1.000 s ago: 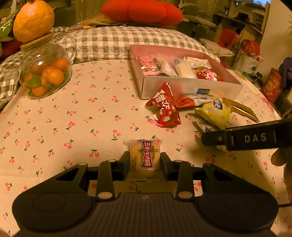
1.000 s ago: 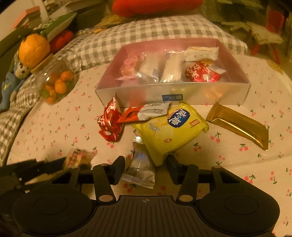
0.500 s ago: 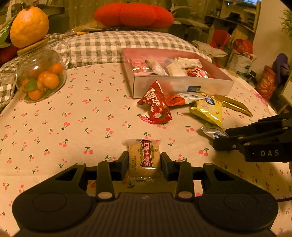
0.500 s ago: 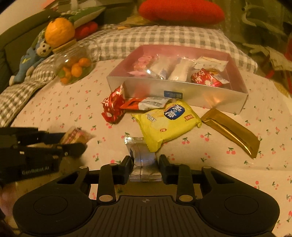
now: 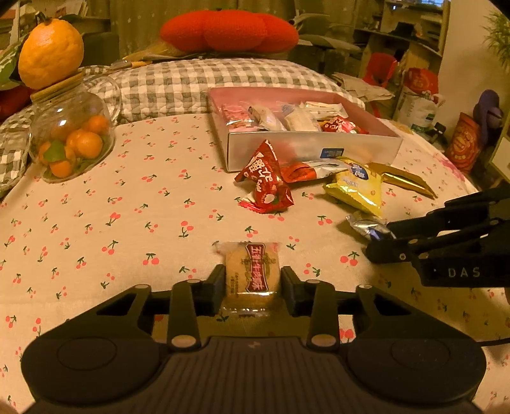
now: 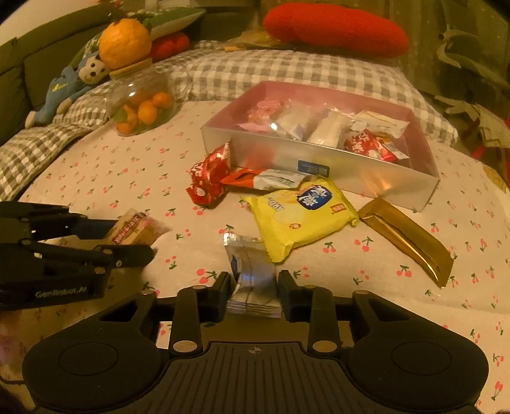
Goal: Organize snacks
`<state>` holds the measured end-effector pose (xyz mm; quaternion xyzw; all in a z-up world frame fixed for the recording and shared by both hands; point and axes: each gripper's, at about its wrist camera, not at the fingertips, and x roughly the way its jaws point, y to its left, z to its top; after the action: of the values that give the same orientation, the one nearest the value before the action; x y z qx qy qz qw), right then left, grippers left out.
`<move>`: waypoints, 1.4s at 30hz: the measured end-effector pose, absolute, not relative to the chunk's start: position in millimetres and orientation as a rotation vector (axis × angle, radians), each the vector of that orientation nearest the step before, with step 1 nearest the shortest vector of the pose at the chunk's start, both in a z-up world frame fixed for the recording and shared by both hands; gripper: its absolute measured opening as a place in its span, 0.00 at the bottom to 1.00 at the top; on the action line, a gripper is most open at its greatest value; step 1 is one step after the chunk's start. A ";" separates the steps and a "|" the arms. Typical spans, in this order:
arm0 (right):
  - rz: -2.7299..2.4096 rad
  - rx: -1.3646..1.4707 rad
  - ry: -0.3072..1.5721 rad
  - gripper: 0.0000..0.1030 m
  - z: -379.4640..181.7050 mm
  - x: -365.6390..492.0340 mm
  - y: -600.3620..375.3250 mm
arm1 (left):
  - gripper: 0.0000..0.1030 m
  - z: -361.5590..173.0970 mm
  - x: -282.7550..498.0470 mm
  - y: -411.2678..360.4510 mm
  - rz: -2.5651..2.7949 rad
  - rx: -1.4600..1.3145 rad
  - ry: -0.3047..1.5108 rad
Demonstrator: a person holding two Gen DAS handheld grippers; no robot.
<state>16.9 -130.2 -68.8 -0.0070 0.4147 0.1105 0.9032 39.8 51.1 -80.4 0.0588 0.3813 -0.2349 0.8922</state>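
My left gripper (image 5: 251, 281) is shut on a tan biscuit packet (image 5: 252, 270) with a red label, held just above the cherry-print cloth; it also shows in the right wrist view (image 6: 134, 227). My right gripper (image 6: 254, 288) is shut on a silver snack packet (image 6: 250, 270), also seen in the left wrist view (image 5: 369, 226). The snack box (image 6: 334, 168) with several packets inside stands beyond. In front of it lie a red packet (image 6: 208, 178), a red-and-silver packet (image 6: 271, 179), a yellow packet (image 6: 302, 213) and a gold bar (image 6: 404, 235).
A glass jar of small oranges (image 5: 70, 140) with a big orange on its lid (image 5: 51, 52) stands at the far left. Checked cushions (image 5: 204, 82) and a red cushion (image 5: 229, 30) lie behind the box. A stuffed toy (image 6: 73, 82) lies left of the jar.
My right gripper closed on the silver packet and lifted it off the cloth. My left gripper keeps its hold on the biscuit packet and has pulled back and risen a little.
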 end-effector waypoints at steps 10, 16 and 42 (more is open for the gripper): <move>0.278 0.026 0.890 0.12 -62.3 17.4 -129.2 | 0.31 -77.3 40.5 50.8 -0.500 0.097 0.828; 0.289 0.041 0.888 0.12 -59.7 16.2 -130.4 | 0.31 -74.7 39.8 51.8 -0.502 0.085 0.831; 0.190 0.220 0.785 0.12 -19.7 44.9 -187.0 | 0.31 -38.4 59.9 27.7 -0.508 0.023 0.771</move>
<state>44.9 -187.0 -19.7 0.1069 0.3812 0.0925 0.9136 59.9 27.7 -38.4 0.0112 0.3720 -0.2451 0.8952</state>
